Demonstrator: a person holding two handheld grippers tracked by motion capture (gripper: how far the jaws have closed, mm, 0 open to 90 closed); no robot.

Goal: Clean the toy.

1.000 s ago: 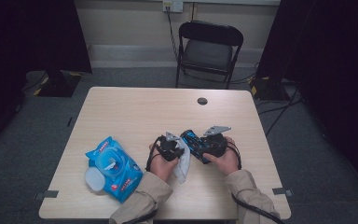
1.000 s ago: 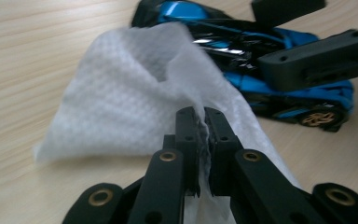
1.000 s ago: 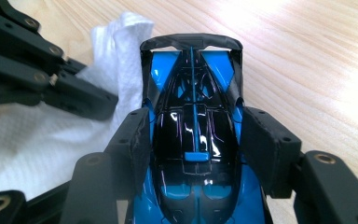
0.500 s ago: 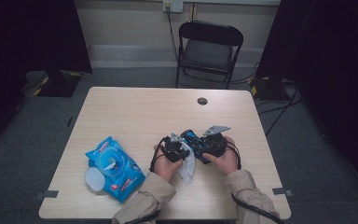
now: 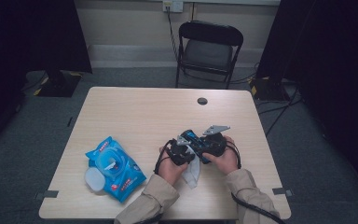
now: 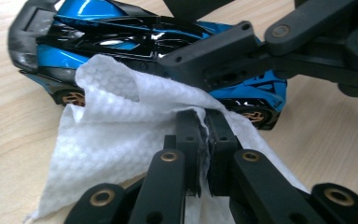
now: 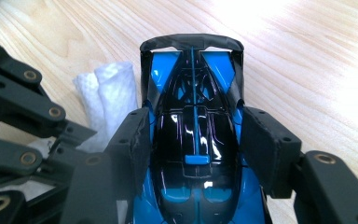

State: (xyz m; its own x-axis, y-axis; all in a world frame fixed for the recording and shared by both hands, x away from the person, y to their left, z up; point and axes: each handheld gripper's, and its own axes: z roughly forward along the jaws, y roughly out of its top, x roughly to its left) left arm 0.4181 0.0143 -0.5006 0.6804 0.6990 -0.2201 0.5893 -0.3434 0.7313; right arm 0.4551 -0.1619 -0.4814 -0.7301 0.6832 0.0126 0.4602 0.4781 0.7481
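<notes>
A blue and black toy car [image 7: 193, 88] is gripped across its body by my right gripper [image 7: 193, 133], a pad pressing on each side. My left gripper [image 6: 204, 119] is shut on a white wet wipe [image 6: 116, 121], and the wipe lies against the car [image 6: 121, 42] at its side. In the high view both hands meet at mid-table, left gripper [image 5: 181, 151] beside right gripper [image 5: 213, 143], with the car [image 5: 195, 139] between them and the wipe [image 5: 192, 171] hanging down toward the table. The wipe [image 7: 112, 91] bunches left of the car in the right gripper view.
A blue pack of wipes [image 5: 114, 168] with its lid open lies on the table's left front. A small black round piece [image 5: 202, 101] sits near the far edge of the wooden table [image 5: 135, 116]. A black folding chair [image 5: 208, 51] stands behind it.
My left gripper has shifted a little to the right with the wipe, closer against the car. The right gripper and the car have stayed where they were.
</notes>
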